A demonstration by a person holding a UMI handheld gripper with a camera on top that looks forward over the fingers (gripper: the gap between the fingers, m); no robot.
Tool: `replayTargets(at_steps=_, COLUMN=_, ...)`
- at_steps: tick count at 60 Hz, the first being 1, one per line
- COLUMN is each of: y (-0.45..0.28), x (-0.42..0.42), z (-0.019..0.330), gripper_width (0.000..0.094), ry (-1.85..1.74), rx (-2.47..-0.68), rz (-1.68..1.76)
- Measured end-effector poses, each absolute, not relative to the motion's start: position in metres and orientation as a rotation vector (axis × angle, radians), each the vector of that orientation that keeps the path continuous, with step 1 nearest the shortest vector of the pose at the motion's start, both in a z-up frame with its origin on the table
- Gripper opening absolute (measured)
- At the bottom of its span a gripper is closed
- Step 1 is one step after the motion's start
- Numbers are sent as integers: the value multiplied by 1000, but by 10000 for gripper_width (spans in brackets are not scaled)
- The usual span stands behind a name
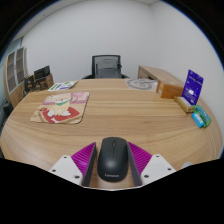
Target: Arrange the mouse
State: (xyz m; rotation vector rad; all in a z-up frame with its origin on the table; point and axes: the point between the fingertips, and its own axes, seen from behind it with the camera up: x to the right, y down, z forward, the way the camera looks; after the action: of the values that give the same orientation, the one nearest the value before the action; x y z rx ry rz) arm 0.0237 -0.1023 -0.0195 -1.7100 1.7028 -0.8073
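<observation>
A black Lenovo mouse (112,160) sits between my two fingers, its rear toward the camera. My gripper (112,168) is shut on it, with the magenta pads (84,163) pressing against both of its sides. It hangs over the near edge of the round wooden table (125,115). A colourful pink mouse mat (62,107) lies on the table beyond the fingers, to the left.
A black office chair (108,67) stands at the table's far side. A purple box (193,84) and teal items (203,118) are at the right, a wooden box (160,78) and a round object (141,85) behind. Papers (62,86) lie far left.
</observation>
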Motion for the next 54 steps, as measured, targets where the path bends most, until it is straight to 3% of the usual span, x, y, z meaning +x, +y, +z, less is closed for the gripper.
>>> replayTargets(at_steps=21, y=-108, x=20, z=-14, gripper_width=316, ry=1761, rx=-1678, rz=-790)
replayTargets(at_steps=38, y=-99, x=62, z=69, gripper_width=310, ry=1717, rx=-1607, rz=-857)
replayTargets(at_steps=46, y=-62, x=115, z=121, gripper_width=310, ry=1617, rx=-1573, rz=-908)
replayTargets(at_steps=54, y=-7, x=166, z=142, gripper_width=309, ry=1543, rx=-1582, rz=-895)
